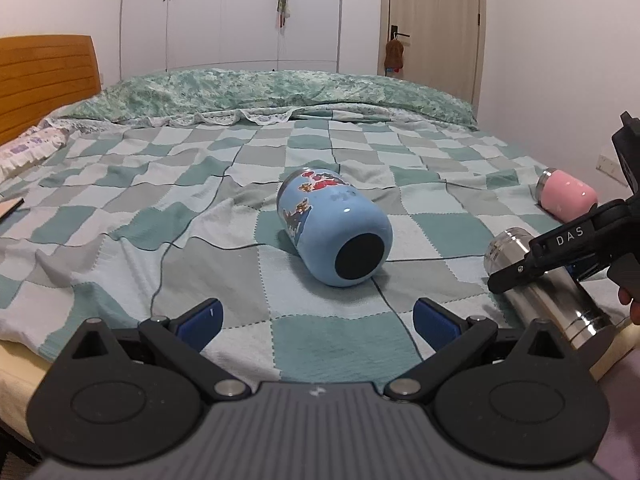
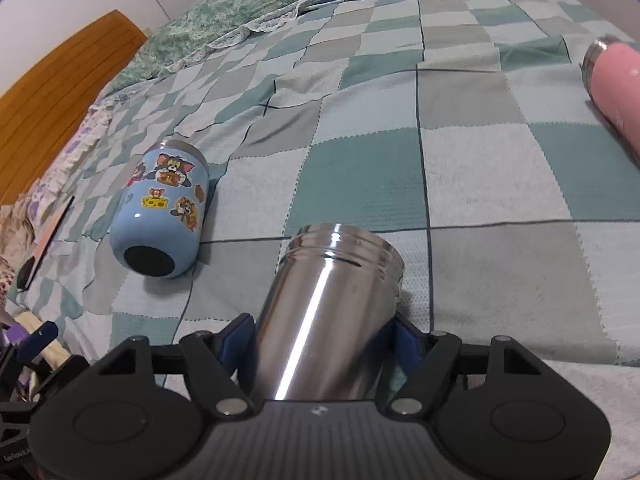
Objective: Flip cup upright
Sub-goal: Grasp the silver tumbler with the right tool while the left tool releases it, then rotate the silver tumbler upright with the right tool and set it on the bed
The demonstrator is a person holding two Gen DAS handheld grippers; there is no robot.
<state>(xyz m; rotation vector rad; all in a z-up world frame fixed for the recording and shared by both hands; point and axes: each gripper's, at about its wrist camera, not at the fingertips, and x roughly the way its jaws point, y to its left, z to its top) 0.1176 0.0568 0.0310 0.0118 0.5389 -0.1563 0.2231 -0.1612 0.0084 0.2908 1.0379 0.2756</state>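
- Right gripper [image 2: 326, 340]: fingers clamped on the steel cup [image 2: 328, 304], which lies on the checked blanket [image 2: 360, 184].
- Left gripper [image 1: 318, 318]: spread wide, holding nothing, facing the blue cup [image 1: 334, 226].

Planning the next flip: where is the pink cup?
In both views the pink cup lies on its side at far right, beyond the steel cup.

Right tool [image 2: 326, 344] clamped around steel cup [image 2: 328, 300], blue cartoon cup [image 2: 162, 212] lying left, checkered blanket [image 2: 480, 168]
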